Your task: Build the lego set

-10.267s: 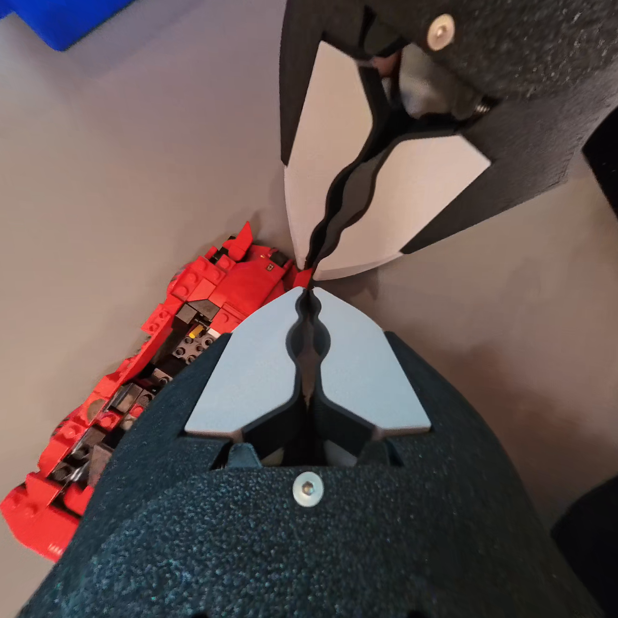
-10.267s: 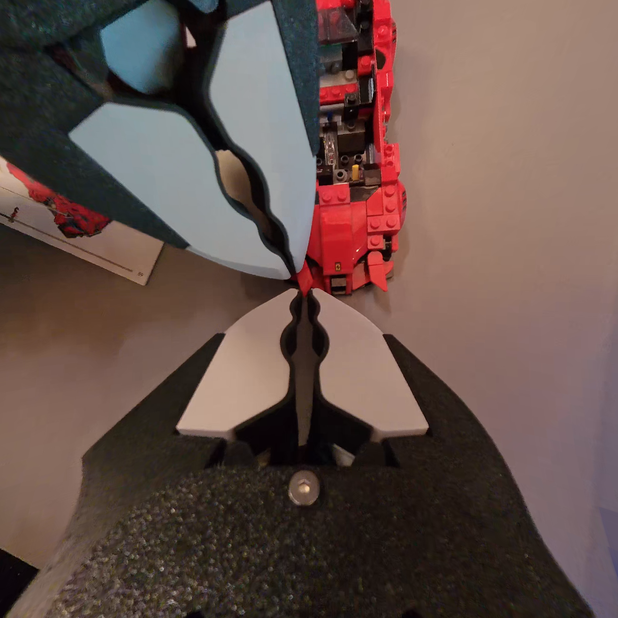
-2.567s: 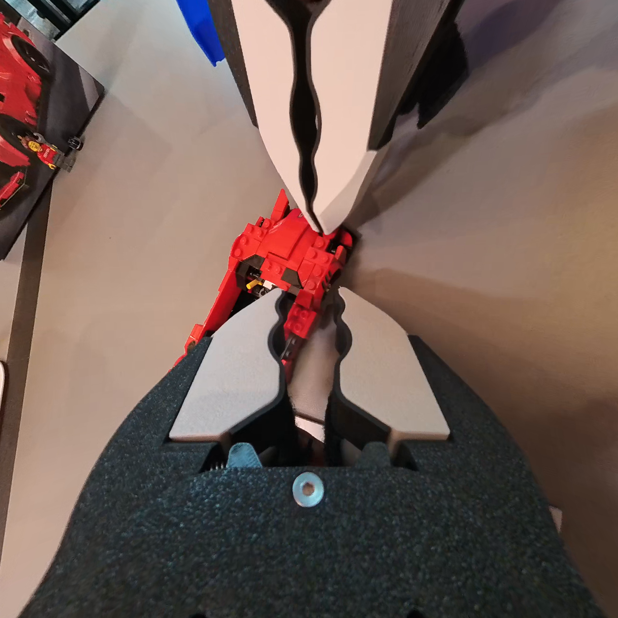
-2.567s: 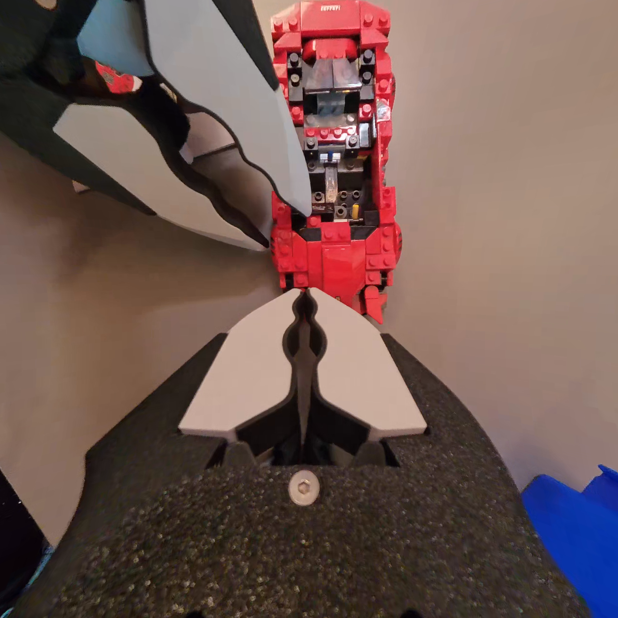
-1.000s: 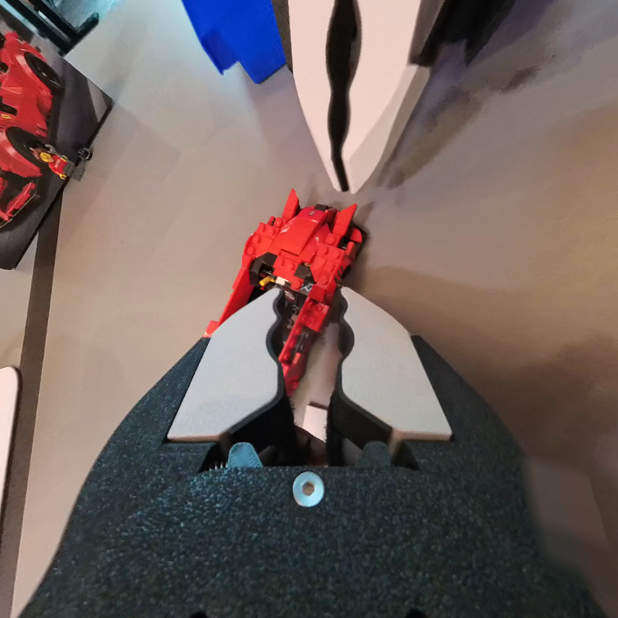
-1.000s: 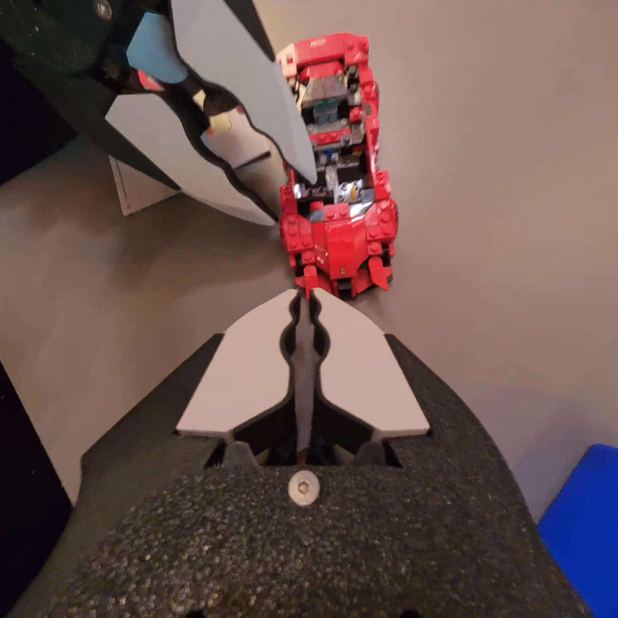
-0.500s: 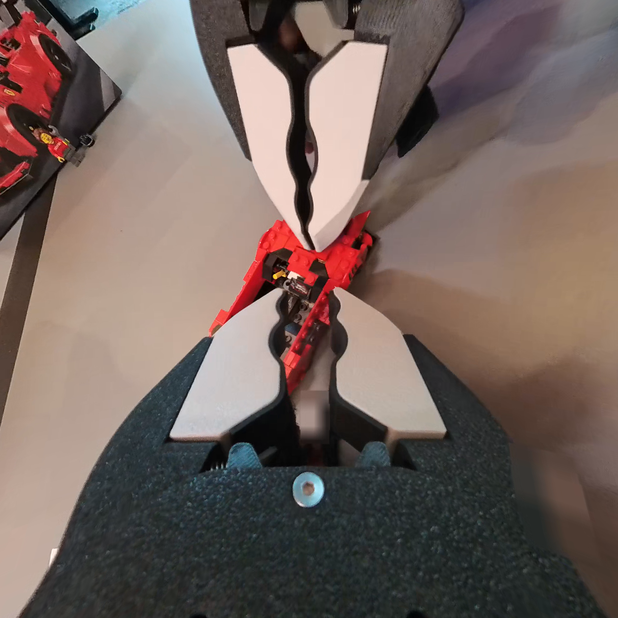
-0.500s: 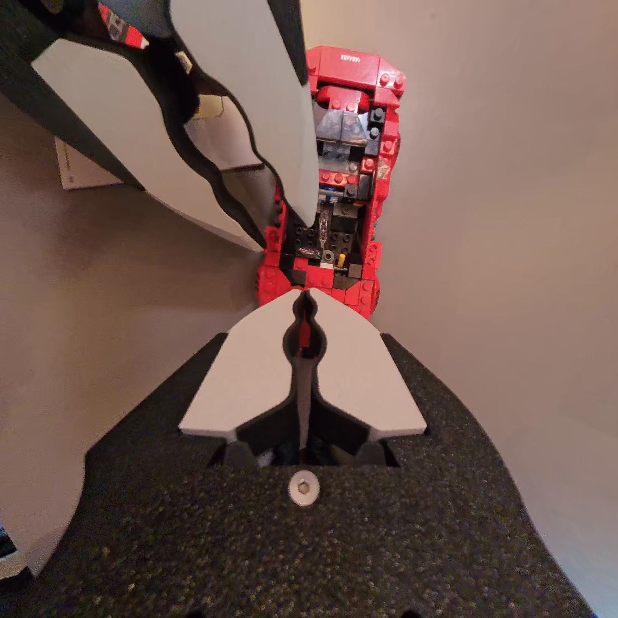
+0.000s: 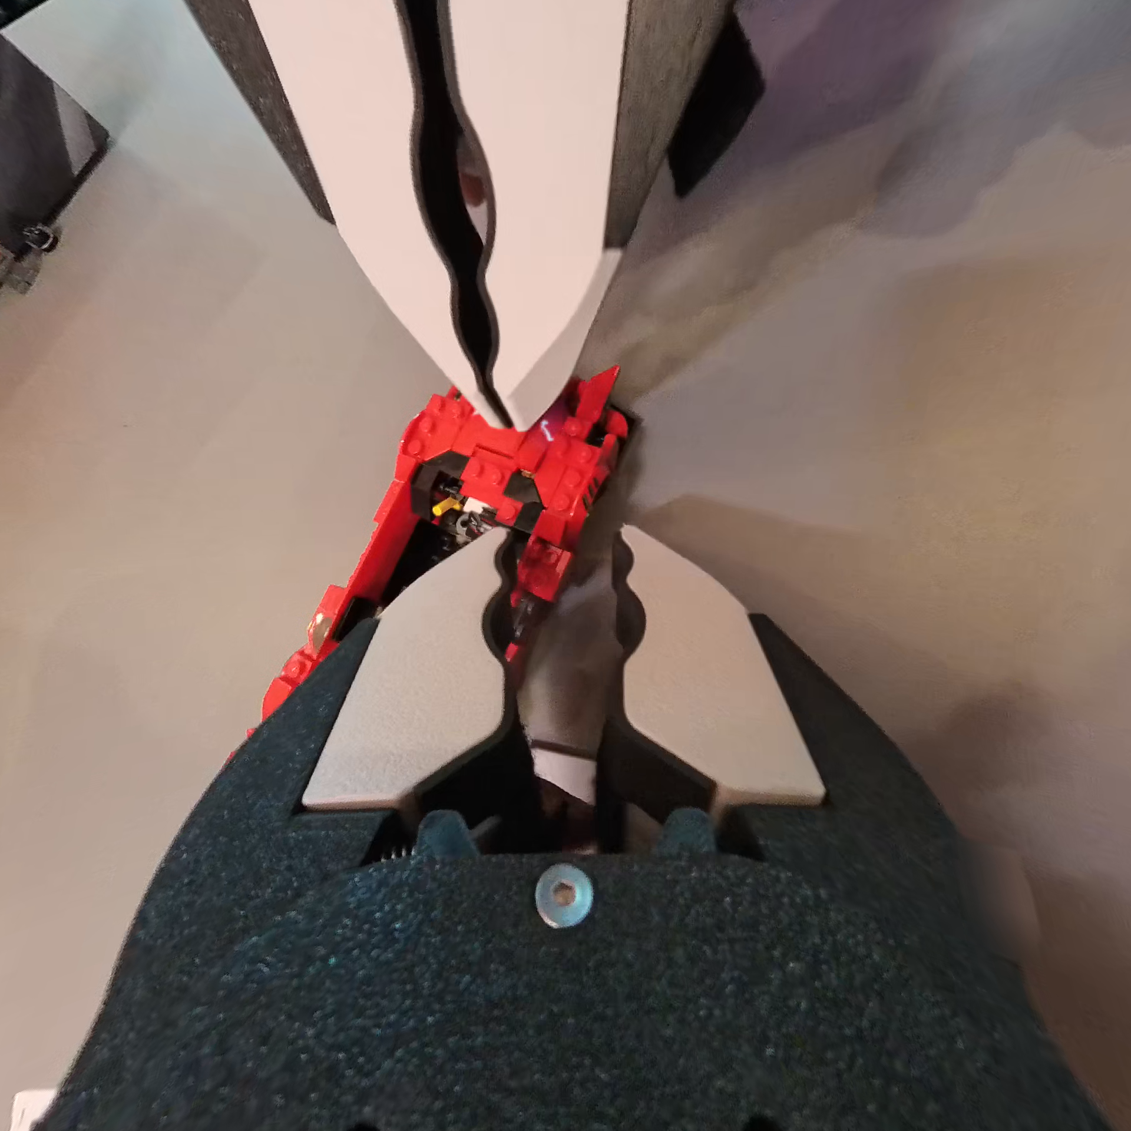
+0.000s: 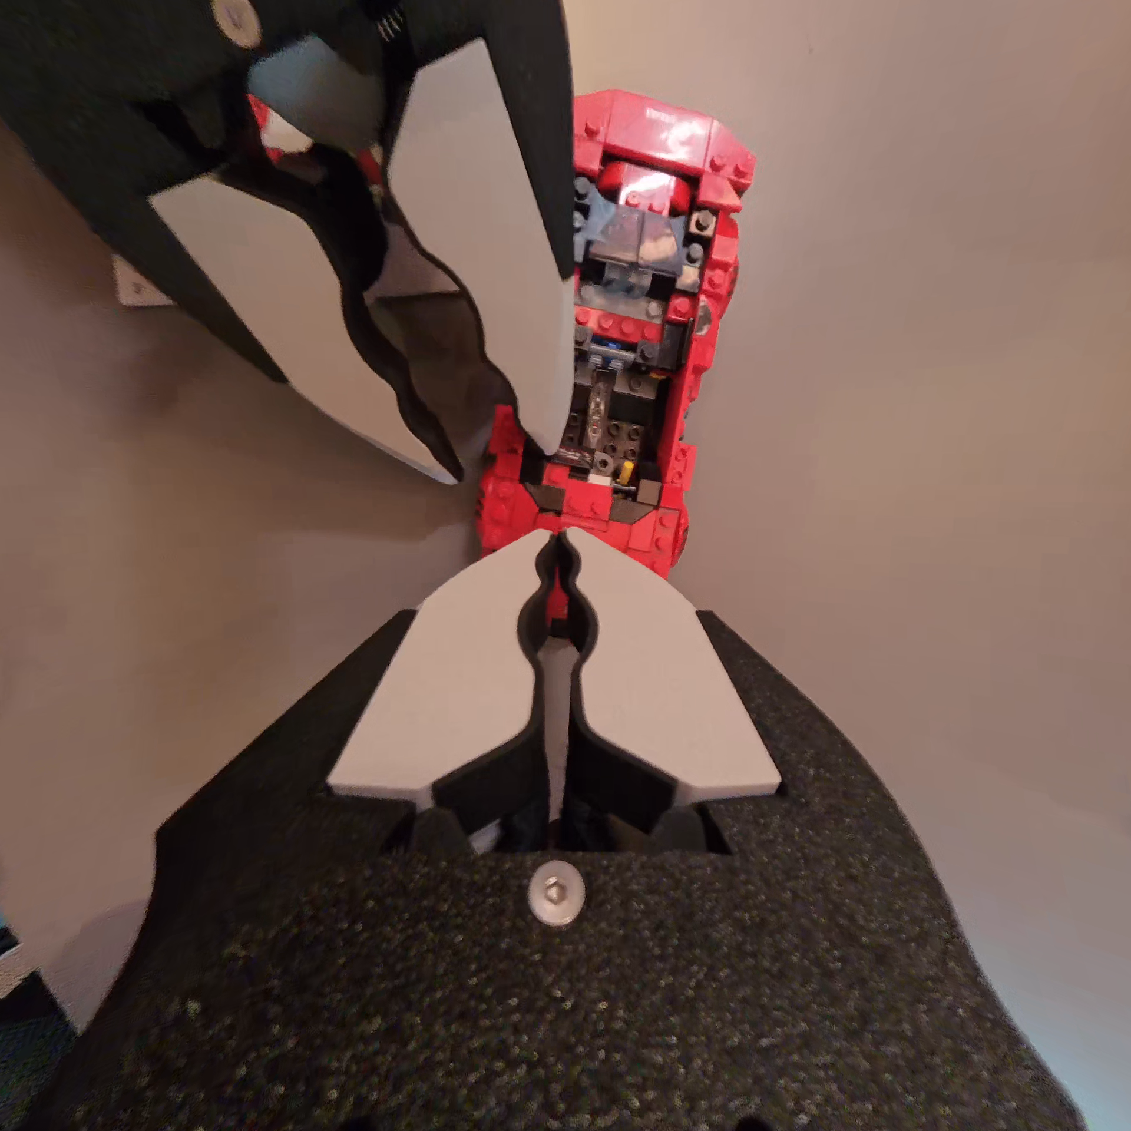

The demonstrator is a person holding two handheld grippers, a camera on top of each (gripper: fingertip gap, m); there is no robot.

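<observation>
The red lego car [image 9: 489,465] stands on the grey table [image 9: 183,489], part built, with its cockpit open [image 10: 618,416]. My left gripper [image 9: 558,535] straddles one side wall of the car, one finger inside the cockpit and one outside, closed on that wall. It also shows in the right wrist view [image 10: 502,465] at the upper left. My right gripper [image 10: 558,536] is shut, and its tips rest on the studded red end of the car nearest it. It also shows in the left wrist view [image 9: 507,422], coming down from the top. Its fingers hide that end's tip.
A dark printed box or booklet [image 9: 37,153] lies at the far left edge, with a small grey piece [image 9: 30,257] beside it. A white card [image 10: 141,294] lies on the table behind the left gripper. Left and right tips are no more than a few centimetres apart. From either gripper's tips it is about 35 cm to the small grey piece [image 9: 30,257].
My right gripper has moved in from beyond the car's end and set its shut tips on the studded red end. My left gripper has stayed on the side wall.
</observation>
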